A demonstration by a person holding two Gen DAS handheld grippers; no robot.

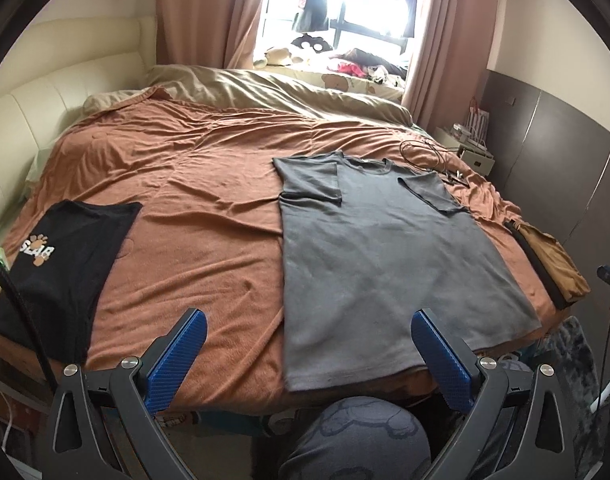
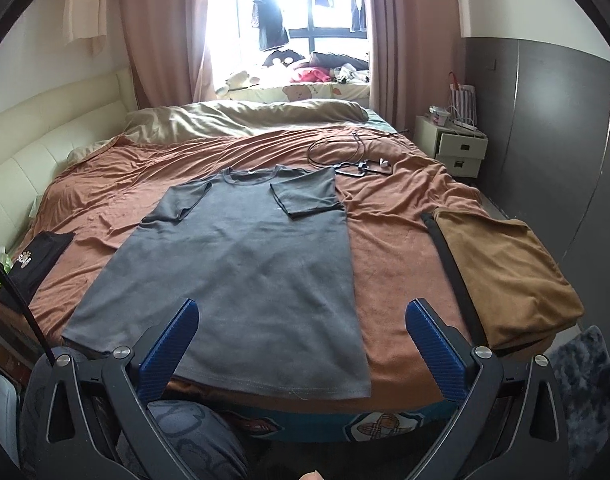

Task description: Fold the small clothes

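While both tongs (image 1: 308, 322) (image 2: 302, 312) gape empty, a grey T-shirt (image 1: 381, 256) lies on the rust bedspread (image 1: 193, 184).

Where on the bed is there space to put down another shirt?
The biggest bare patch of brown blanket lies between the black shirt and the grey T-shirt. A narrower strip runs between the grey T-shirt and the tan folded clothes. Near the cables it is crowded.
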